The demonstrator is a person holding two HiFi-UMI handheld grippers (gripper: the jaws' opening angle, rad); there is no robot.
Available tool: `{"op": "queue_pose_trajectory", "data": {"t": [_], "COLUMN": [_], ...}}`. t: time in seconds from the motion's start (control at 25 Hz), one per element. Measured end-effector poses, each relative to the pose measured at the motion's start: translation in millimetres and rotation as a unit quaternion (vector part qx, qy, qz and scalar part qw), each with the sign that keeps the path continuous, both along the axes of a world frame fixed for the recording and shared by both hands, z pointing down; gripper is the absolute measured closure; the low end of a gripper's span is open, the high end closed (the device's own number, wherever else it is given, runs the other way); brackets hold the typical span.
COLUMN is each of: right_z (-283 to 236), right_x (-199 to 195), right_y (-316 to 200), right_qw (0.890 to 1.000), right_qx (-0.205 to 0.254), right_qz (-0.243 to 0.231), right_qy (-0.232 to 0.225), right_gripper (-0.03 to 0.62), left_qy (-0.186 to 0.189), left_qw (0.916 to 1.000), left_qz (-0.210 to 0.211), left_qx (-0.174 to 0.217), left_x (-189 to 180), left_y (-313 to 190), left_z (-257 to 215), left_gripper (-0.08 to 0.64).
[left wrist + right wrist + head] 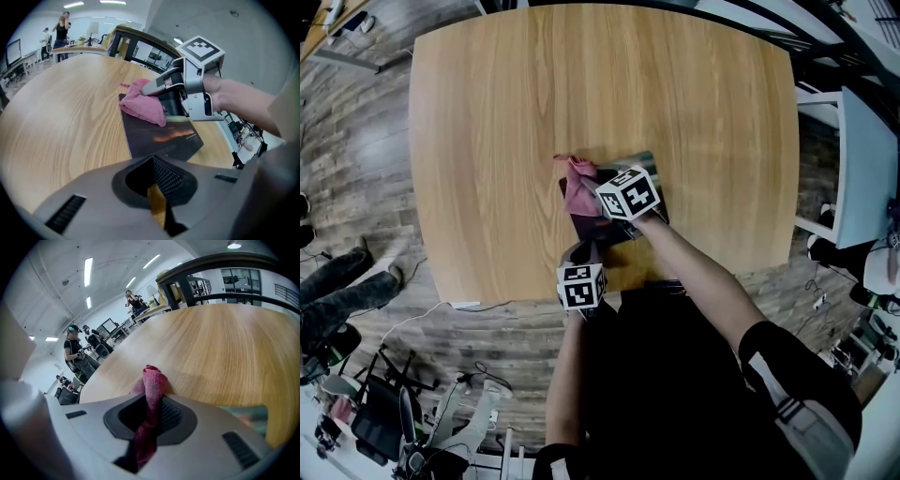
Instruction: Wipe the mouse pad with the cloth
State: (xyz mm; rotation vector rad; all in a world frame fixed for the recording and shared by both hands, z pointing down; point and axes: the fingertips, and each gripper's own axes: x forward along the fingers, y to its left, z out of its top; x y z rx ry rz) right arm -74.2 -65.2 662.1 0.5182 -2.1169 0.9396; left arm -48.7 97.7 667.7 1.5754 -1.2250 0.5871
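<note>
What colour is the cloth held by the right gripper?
Pink cloth, clearest in the left gripper view.

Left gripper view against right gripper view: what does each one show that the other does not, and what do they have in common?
Only the left gripper view shows the right gripper from outside, with its marker cube, the dark mouse pad in full, and the left gripper with its own jaws together, nothing between them. Only the right gripper view shows, close up, the right jaws shut on a fold of the cloth. Both show the pink cloth, the wooden table and people far behind.
</note>
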Motion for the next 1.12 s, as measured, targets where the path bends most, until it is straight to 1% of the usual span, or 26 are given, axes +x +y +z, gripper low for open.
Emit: {"op": "queue_pose_trajectory", "data": {"t": [0.2, 0.44, 0.6, 0.8, 1.12], "right_z": [1, 1, 2, 2, 3], "right_x": [13, 31, 47, 71, 106], "right_y": [-5, -12, -18, -24, -38], "right_qw": [1.0, 1.0, 0.999, 0.998, 0.996], "right_qx": [0.003, 0.007, 0.01, 0.012, 0.021], "right_qz": [0.01, 0.024, 0.038, 0.06, 0.082], "right_qy": [0.003, 0.009, 0.012, 0.019, 0.035], "right_gripper": [0.526, 0.526, 0.526, 0.526, 0.526], "left_qy": [0.022, -0.002, 0.005, 0.001, 0.001], "left_qw": [0.9997, 0.9999, 0.9999, 0.9999, 0.9997], "left_qz": [-0.006, 0.01, 0.009, 0.017, 0.025], "left_qx": [0.002, 0.008, 0.005, 0.002, 0.001], "left_x": [0, -1, -3, -3, -4], "left_y": [-1, -3, -2, 0, -2], "left_z": [1, 0, 1, 2, 4], "left_gripper": [0.537, 0.537, 0.537, 0.537, 0.536]}}
